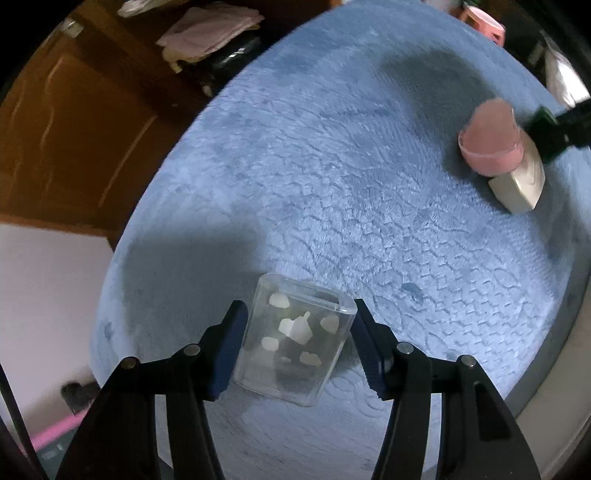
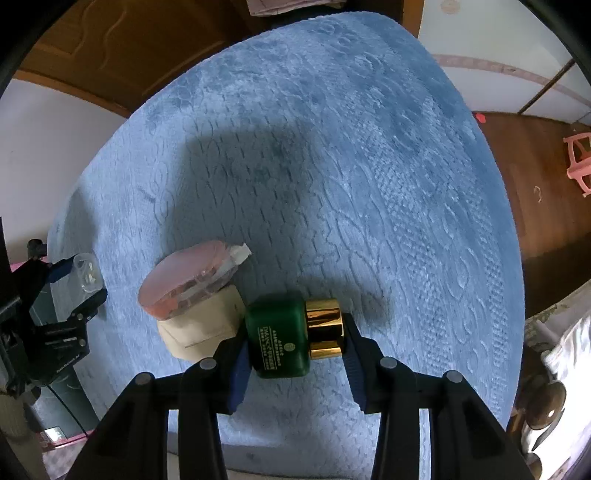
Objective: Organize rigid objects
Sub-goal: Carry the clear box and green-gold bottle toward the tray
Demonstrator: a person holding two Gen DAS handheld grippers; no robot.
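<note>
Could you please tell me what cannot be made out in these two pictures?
- Green bottle: label print too small, right wrist view.
- Cream box: top hidden under the pink case, both views.
- Green bottle: hidden behind the pink case, left wrist view.
- Clear box: white contents too blurred to identify, left wrist view.

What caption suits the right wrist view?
Right hand-held gripper clamps a green bottle with gold cap beside a pink case on blue bedding.

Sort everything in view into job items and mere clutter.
Job items: clear plastic box between the left gripper fingers; green bottle in the right gripper; pink round case; cream box.

Clutter: folded cloth; pink stool.
</note>
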